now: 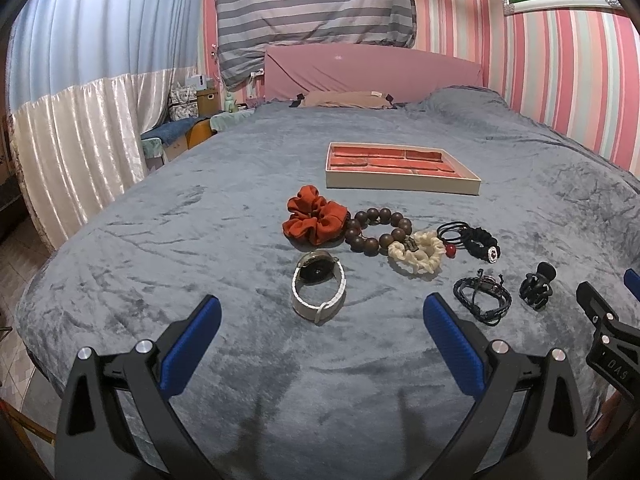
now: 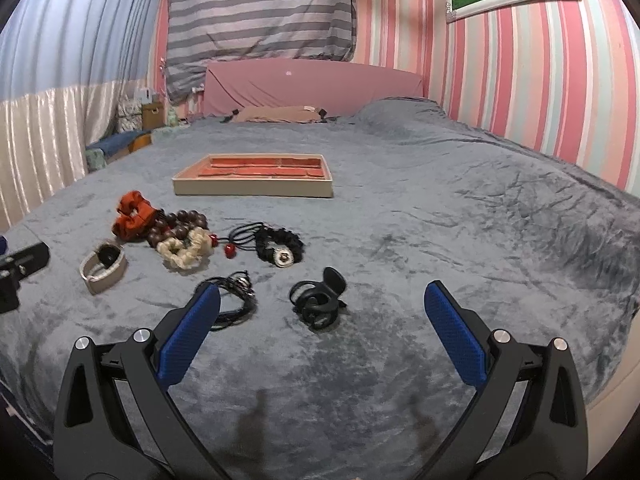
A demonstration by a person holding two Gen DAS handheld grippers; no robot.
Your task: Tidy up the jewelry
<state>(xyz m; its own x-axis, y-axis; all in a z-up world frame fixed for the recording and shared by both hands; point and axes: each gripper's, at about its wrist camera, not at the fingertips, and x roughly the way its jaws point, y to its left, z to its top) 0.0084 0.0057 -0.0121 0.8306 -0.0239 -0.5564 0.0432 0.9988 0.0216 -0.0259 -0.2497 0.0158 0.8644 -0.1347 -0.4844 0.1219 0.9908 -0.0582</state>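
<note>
A cream box with red-lined compartments lies on the grey bedspread. In front of it are a rust scrunchie, a dark wooden bead bracelet, a cream scrunchie, a white-strap watch, black cords with a red bead, a black braided bracelet, a black leather bracelet and a black hair claw. My left gripper hangs open just short of the watch. My right gripper stands open around the hair claw's near side.
The grey bedspread covers the whole bed. A pink headboard and a tan pillow are at the far end, a striped wall on the right, curtains and a cluttered bedside on the left.
</note>
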